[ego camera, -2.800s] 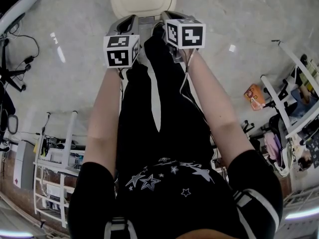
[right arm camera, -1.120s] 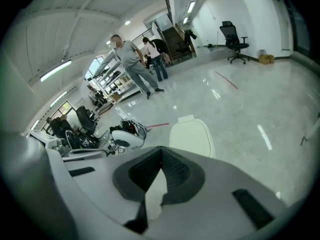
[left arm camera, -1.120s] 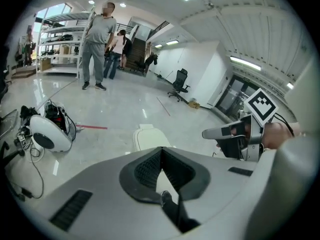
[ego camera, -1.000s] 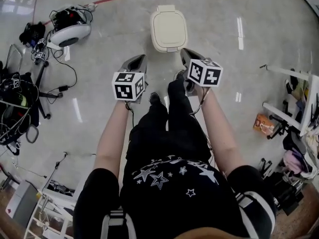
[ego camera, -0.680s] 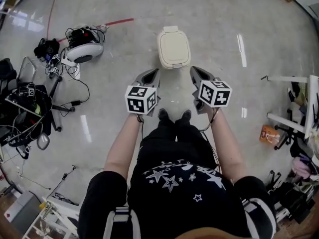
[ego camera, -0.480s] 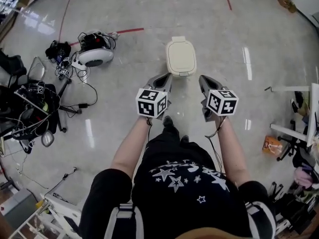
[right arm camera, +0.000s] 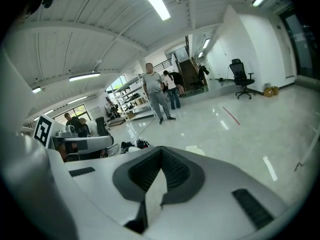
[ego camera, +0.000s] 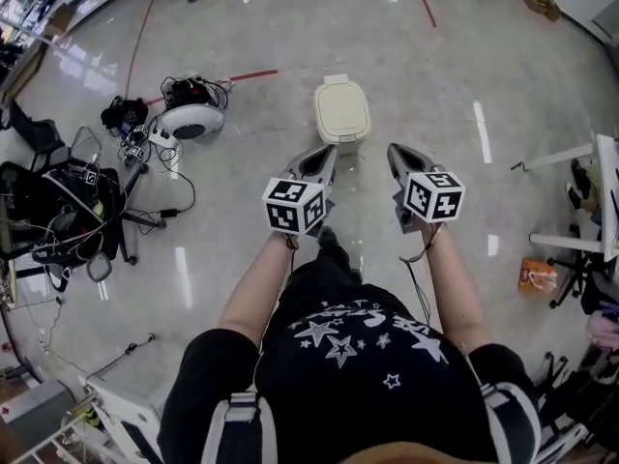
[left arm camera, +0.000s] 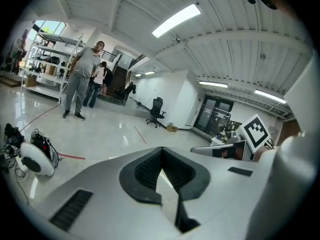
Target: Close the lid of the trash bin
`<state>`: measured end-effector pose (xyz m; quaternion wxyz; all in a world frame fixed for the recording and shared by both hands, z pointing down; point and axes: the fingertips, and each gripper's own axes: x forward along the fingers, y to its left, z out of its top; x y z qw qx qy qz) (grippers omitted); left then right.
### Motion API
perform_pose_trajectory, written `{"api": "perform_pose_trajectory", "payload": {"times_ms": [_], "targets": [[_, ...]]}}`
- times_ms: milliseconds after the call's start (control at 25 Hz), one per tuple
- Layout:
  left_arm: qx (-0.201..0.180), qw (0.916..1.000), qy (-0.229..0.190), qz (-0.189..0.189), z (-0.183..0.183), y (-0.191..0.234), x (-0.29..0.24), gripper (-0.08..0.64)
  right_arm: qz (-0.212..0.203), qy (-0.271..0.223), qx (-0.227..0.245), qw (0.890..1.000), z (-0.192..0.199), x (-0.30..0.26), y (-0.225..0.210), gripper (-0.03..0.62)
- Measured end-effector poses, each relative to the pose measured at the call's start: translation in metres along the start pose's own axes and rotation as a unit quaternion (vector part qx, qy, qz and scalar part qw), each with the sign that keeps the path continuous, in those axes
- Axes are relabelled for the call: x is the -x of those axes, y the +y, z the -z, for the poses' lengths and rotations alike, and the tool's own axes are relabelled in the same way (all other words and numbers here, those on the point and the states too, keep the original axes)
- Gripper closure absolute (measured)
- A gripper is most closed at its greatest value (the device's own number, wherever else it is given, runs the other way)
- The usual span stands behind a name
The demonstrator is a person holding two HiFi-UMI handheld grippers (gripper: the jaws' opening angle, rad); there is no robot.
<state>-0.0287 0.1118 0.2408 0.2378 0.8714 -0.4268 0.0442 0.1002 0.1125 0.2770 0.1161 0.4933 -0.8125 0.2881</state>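
A cream trash bin stands on the floor at upper centre of the head view. Its lid lies flat, so the closing looks done. The left gripper and right gripper hover below the bin, clear of it, fingers pressed together on nothing.

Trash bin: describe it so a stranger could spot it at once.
On the glossy grey floor, look just ahead of the left claw and right claw. The trash bin stands there alone, lid down: a cream rounded box, plain beside the white round device tangled in black cables to its left.
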Motion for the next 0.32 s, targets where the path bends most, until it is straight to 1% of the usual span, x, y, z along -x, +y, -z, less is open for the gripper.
{"api": "perform_pose_trajectory", "payload": {"times_ms": [320], "targets": [[-0.016,0.9994,-0.026,0.017,0.009,-0.084,0.050,0.549,-0.007,-0.016,0.016,1.000,0.027,0.085,0.011,0.597]]}}
